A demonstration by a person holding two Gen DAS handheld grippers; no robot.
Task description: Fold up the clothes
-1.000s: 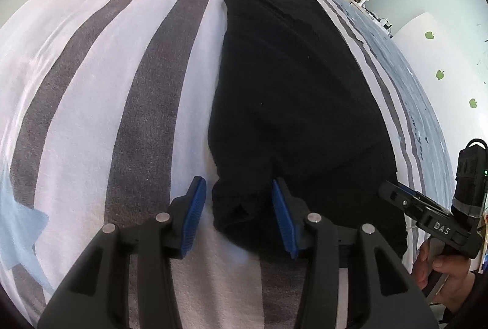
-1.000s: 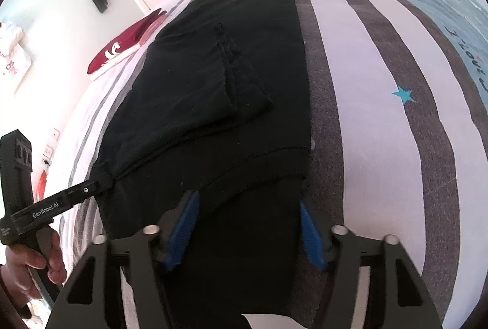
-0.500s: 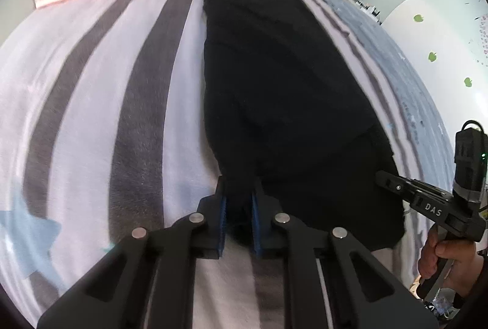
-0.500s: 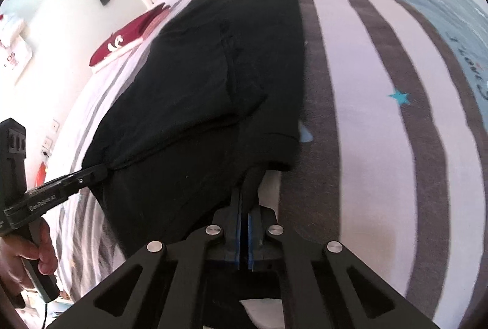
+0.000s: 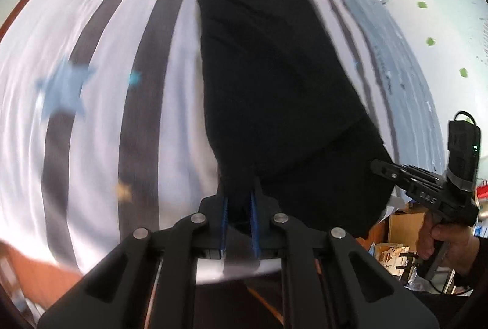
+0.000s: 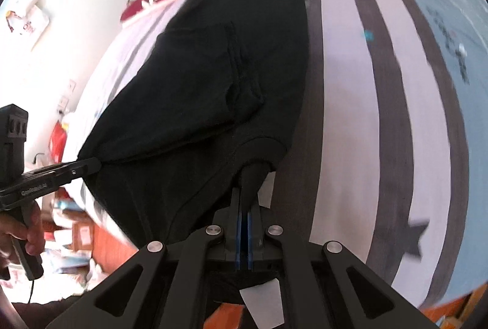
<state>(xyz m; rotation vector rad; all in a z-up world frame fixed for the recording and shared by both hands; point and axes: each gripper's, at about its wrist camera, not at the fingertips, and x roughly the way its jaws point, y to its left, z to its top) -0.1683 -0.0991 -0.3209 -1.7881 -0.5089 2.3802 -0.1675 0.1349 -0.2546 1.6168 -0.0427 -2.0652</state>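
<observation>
My left tool (image 5: 239,208) and right tool (image 6: 245,217) each clamp a near corner of the black T-shirt (image 5: 274,78). I hold its hem off the striped bed (image 5: 122,60), ready to fold it forward.

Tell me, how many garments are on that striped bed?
2 that I can make out: a black garment stretched along the middle, its near edge pinched by both grippers, and a folded maroon garment at the far corner. More could lie beneath it.

right claw (image 6: 245,204): clamped on hem of black cotton garment (image 6: 213,78)
left claw (image 6: 88,165): pinching garment's other corner
bed (image 6: 350,84): grey-and-white striped sheet
</observation>
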